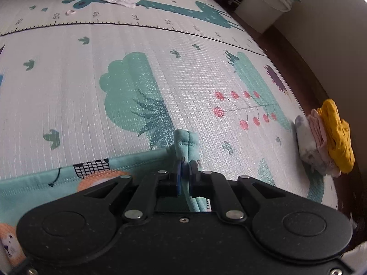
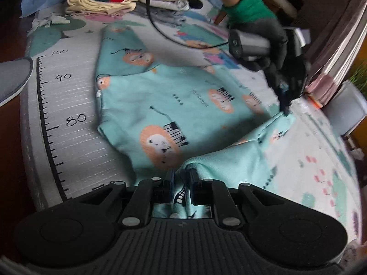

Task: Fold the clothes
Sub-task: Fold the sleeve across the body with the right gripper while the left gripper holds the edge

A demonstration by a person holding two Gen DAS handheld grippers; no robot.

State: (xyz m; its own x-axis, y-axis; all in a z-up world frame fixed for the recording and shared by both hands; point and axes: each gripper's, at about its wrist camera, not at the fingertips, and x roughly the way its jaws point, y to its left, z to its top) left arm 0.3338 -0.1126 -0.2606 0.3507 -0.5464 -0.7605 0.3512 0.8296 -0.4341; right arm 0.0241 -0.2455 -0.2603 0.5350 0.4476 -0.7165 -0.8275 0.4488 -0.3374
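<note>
With both the left tongs (image 1: 186, 168) and the right tongs (image 2: 181, 178) nipped nearly closed on edges of the teal garment (image 2: 165, 105) spread on the play mat (image 1: 91, 96), a thin hem could slip free mid-fold, collapsing it.

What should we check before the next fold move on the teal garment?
1. Left tongs shut on the teal garment, hem bunched between them: ok.
2. Right tongs shut on the teal garment: ok.
3. Held edge lifted off the play mat: ok.
4. Mat ahead of the left tongs free for laying down: ok.
5. Folded stack at the mat's edge clear of the garment: ok.
6. Garment's far part flat, no creases: cannot tell, blurred.
</note>
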